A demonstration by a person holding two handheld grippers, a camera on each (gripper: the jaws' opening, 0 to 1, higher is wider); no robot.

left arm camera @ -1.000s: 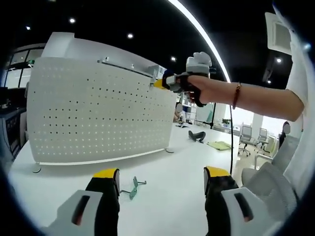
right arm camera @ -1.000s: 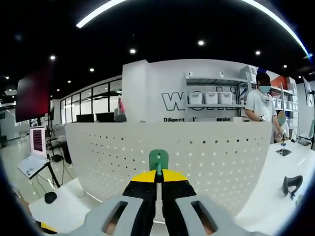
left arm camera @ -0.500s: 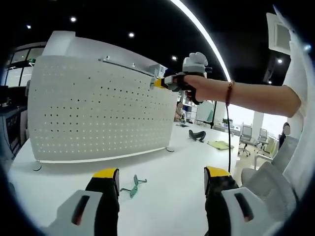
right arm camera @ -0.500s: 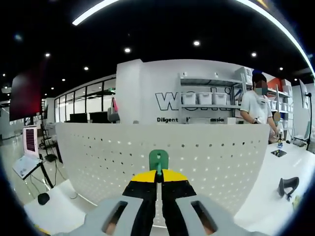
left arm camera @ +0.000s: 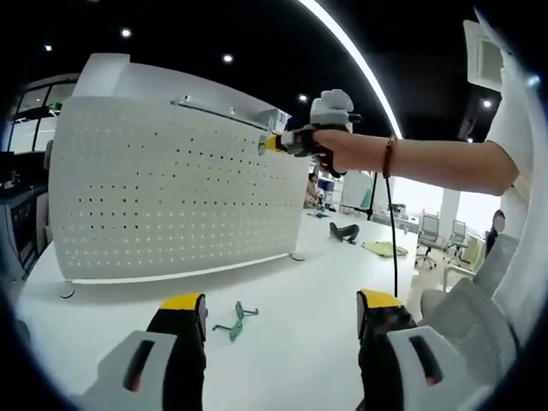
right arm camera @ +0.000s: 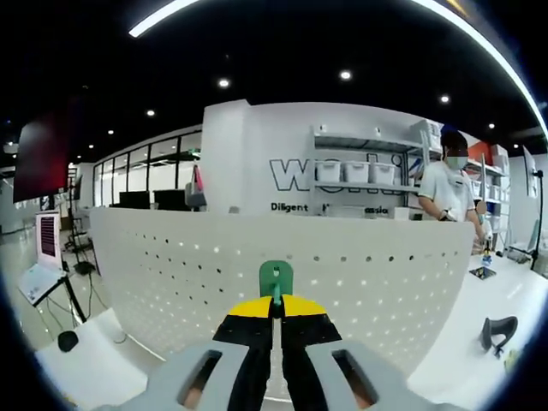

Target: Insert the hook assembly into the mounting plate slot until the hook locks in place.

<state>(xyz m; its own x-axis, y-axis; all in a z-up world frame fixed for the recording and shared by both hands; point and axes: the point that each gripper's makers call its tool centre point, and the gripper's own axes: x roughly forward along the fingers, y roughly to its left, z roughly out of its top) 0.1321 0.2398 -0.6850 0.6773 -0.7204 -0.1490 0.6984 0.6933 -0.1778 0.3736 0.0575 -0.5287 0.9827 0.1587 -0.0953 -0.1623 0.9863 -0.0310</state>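
Right hand-held gripper (right arm camera: 276,310): jaws clenched on a green hook (right arm camera: 276,278), yellow tips pressed together with the hook's flat tab sticking up just past them. Straight ahead of it stands the white perforated mounting plate (right arm camera: 360,274), upright on the white surface (right arm camera: 86,368). Hook tab sits in front of the plate's upper hole rows; cannot tell whether it touches the plate.

In the left gripper view the right hand-held gripper (left arm camera: 276,144) comes in from the right on a bare forearm with a bracelet (left arm camera: 387,157), held up at the top right corner of the mounting plate (left arm camera: 171,197). Its yellow tips are right at the plate's face near the top edge; contact not resolvable.

Left hand-held gripper (left arm camera: 281,312): released, jaws wide apart, nothing between them, low over the surface (left arm camera: 291,342). A second green hook piece (left arm camera: 235,319) lies flat on the surface just ahead of the left jaw, apart from it, between the left hand-held gripper and the plate's base.

Beyond the right hand-held gripper, past the plate: a person in a white shirt (right arm camera: 452,193) at a far bench, and a dark object (right arm camera: 497,330) lying on the surface to the right.
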